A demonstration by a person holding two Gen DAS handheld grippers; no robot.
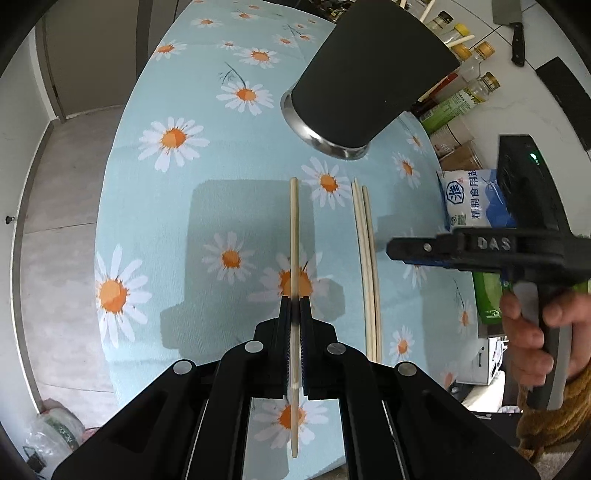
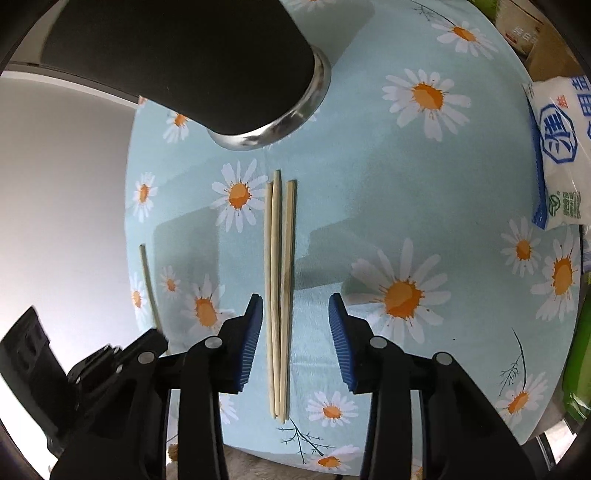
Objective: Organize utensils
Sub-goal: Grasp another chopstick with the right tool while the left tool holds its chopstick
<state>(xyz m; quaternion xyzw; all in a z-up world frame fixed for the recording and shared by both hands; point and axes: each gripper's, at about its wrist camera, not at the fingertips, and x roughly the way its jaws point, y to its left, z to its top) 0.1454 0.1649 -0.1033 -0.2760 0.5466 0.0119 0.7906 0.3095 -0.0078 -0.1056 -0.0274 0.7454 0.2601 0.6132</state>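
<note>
Closest to the left wrist camera, the left gripper [image 1: 294, 301] has its blue pads [image 1: 284, 332] pressed together on a single chopstick [image 1: 294, 236]. This chopstick passes between the pads and points forward, toward the black holder [image 1: 369, 74], and its far end stands above the daisy tablecloth [image 1: 166, 221]. I cannot tell if this far end touches the cloth.

To the right of it, three chopsticks [image 1: 365, 258] lie flat on the cloth, side by side and close together, near the held one but apart from it. The black holder, a dark cup with a shiny metal base, stands behind them on the table. More to the right, the right gripper [image 1: 406, 251] comes in from the side, with a hand [image 1: 532, 332] around its handle. A salt bag [image 1: 469, 199] lies behind it at the edge of the table, and bottles [image 1: 476, 62] and a cleaver [image 1: 509, 22] are on the counter further back.

From the right wrist camera, at the far left, the left gripper [image 2: 155, 339] shows again with the thin chopstick [image 2: 147, 280] rising from it. In the middle, the right gripper [image 2: 295, 306] is loose: its two blue pads [image 2: 251, 332] stand on each side of the three chopsticks [image 2: 277, 295] and do not touch them. The left pad is just beside the bundle, the right pad is farther away. The holder [image 2: 184, 55] fills the top of this view, and the salt bag [image 2: 557, 155] lies at the right edge.
</note>
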